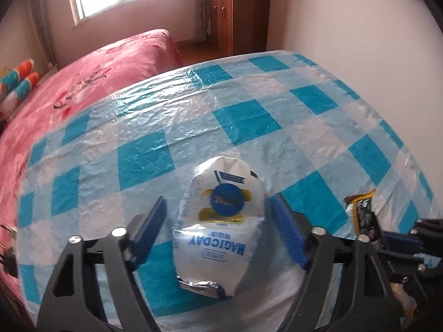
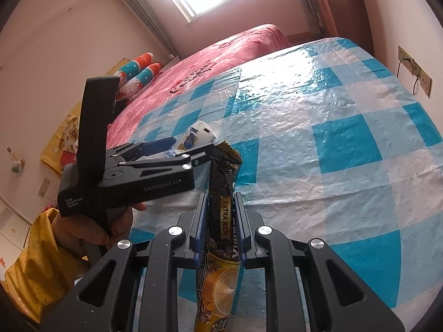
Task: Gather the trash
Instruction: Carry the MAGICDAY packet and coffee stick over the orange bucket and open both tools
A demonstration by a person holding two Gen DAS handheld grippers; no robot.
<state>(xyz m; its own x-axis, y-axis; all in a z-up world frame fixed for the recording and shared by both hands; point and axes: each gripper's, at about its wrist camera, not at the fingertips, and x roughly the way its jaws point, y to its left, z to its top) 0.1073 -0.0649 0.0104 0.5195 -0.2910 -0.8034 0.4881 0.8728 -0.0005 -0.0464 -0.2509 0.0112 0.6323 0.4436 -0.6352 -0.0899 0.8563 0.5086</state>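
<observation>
A white plastic packet [image 1: 221,215] printed MAGICDAY lies on the blue-and-white checked table cover [image 1: 249,116]. My left gripper [image 1: 218,200] straddles it, one blue pad on each side, with a narrow gap showing between each pad and the packet. From the right wrist view, the left gripper [image 2: 192,144] reaches down over the same packet [image 2: 202,132]. My right gripper [image 2: 221,196] is shut on a black-and-gold coffee sachet [image 2: 224,221] marked EXTRA RICH, held upright above the table. That sachet [image 1: 360,210] also shows at the right edge of the left wrist view.
A bed with a pink cover [image 1: 83,83] runs along the table's far left side, with patterned bolsters [image 2: 138,72] by the wall. A wooden cabinet [image 1: 235,13] stands in the far corner. Wall sockets [image 2: 415,69] sit right of the table. A hand in a yellow sleeve [image 2: 91,232] holds the left gripper.
</observation>
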